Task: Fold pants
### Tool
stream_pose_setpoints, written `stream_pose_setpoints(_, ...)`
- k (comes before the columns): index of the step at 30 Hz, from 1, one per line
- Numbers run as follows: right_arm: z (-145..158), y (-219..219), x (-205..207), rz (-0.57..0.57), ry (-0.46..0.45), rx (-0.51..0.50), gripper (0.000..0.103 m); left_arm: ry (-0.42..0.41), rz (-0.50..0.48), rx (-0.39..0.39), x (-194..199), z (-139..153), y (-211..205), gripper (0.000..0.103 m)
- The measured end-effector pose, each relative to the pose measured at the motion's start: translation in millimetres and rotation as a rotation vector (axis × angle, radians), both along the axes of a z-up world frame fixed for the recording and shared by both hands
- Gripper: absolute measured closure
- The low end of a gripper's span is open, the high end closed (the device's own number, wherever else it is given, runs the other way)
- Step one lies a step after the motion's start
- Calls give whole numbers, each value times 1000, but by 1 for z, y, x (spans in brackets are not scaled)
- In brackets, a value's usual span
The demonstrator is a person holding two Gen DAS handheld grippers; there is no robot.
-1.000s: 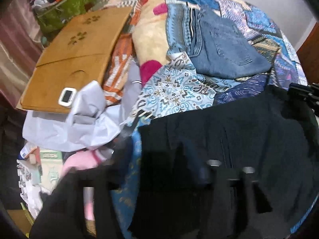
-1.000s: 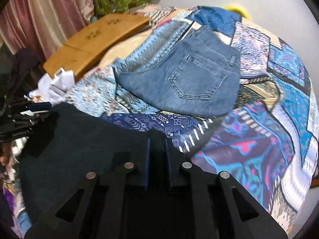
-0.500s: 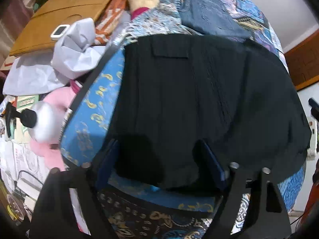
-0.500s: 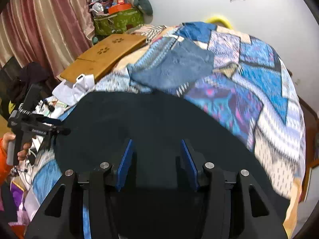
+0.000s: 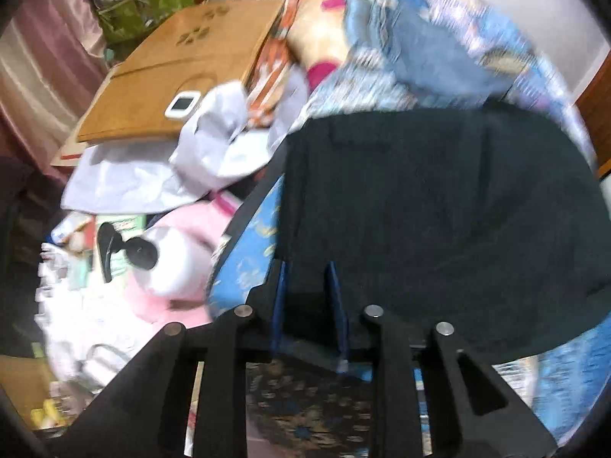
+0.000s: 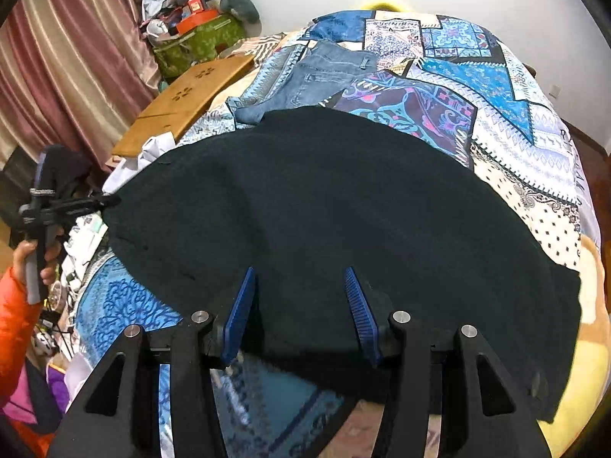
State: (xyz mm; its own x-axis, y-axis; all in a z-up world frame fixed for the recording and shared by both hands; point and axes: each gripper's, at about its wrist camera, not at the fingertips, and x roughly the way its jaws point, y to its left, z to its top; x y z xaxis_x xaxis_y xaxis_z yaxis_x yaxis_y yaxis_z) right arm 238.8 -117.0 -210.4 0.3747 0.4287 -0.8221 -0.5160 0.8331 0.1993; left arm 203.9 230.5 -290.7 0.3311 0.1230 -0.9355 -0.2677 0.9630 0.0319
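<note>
Black pants (image 6: pixel 324 210) lie spread flat on the patchwork bedspread (image 6: pixel 496 87), also filling the left wrist view (image 5: pixel 439 210). My left gripper (image 5: pixel 305 271) is at their near left corner; its jaws are closing, with black cloth filling the narrow gap between the blue pads. In the right wrist view that same left gripper (image 6: pixel 110 200) pinches the pants' far left edge, held by a hand in an orange sleeve (image 6: pixel 15 324). My right gripper (image 6: pixel 299 271) stands open over the pants' near edge, its pads wide apart and pressing nothing.
Folded blue jeans (image 6: pixel 317 72) lie further up the bed. A wooden lap desk (image 6: pixel 191 103) with a small white device (image 5: pixel 183 104) sits left of them, a green bag (image 6: pixel 198 45) behind. White cloth (image 5: pixel 214 145), a pink item and a silver bottle (image 5: pixel 172 263) crowd the left bedside.
The right gripper went from shut to open and drew back to the pants' near edge. The left jaws narrowed from wide apart onto the pants' corner.
</note>
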Motion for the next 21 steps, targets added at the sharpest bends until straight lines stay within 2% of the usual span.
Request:
stream_pose_setpoints(2, 6, 3, -5, 22, -26, -10, 57, 8, -3, 38, -2, 2, -4, 72)
stream_pose_setpoints(4, 10, 9, -10, 53, -39, -10, 57, -35, -23, 12, -8, 17, -9, 56)
stream_pose_setpoints(6, 12, 16, -12, 85, -47, -12, 57, -107, -50, -12, -15, 35, -19, 33)
stream_pose_setpoints(8, 14, 30, -14, 133, -61, -19, 57, -168, -100, -11, -22, 54, -35, 29)
stream_pose_setpoints(12, 11, 55, -16, 223, -79, -43, 57, -206, -241, -29, -21, 73, -81, 27)
stream_pose_setpoints(17, -4, 86, -17, 335, -102, -127, 57, -159, -384, -22, -7, 57, -124, 27)
stream_pose_setpoints(19, -10, 89, -14, 339, -88, -126, 57, -123, -418, -24, -1, 46, -138, 27)
stream_pose_setpoints(21, -13, 90, -7, 332, -74, -106, 57, -135, -422, 1, 3, 42, -145, 27)
